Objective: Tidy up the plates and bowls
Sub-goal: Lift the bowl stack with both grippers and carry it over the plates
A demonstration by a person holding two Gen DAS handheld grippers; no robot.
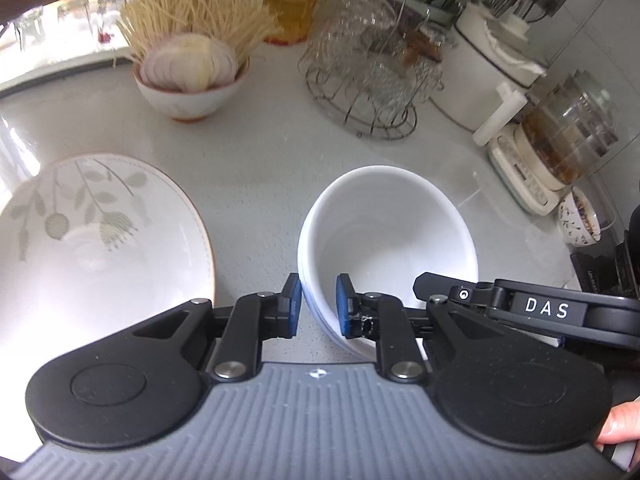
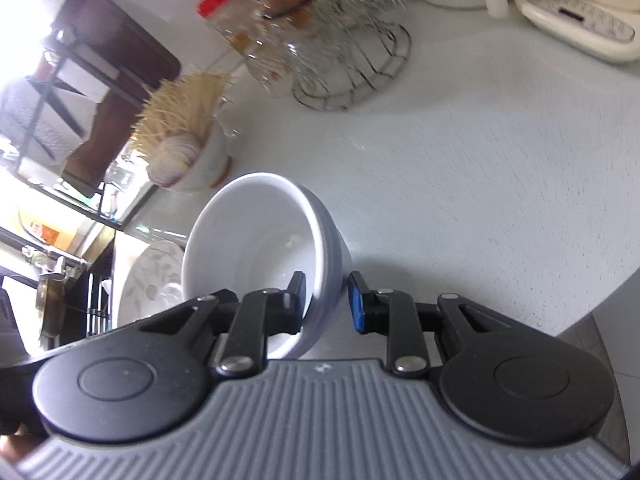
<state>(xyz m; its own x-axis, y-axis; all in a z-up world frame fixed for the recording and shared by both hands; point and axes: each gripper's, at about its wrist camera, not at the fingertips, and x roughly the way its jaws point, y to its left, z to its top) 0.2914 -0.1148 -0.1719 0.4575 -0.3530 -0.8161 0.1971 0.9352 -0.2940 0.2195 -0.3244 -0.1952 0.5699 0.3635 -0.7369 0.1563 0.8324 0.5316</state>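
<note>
Pinching the white bowl from both sides, the left gripper and the right gripper are each squeezing its rim. One leaf plate is sitting just beside this one bowl.

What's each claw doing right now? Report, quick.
Left claw: shut on the white bowl's near rim.
Right claw: shut on the same white bowl's rim.
</note>
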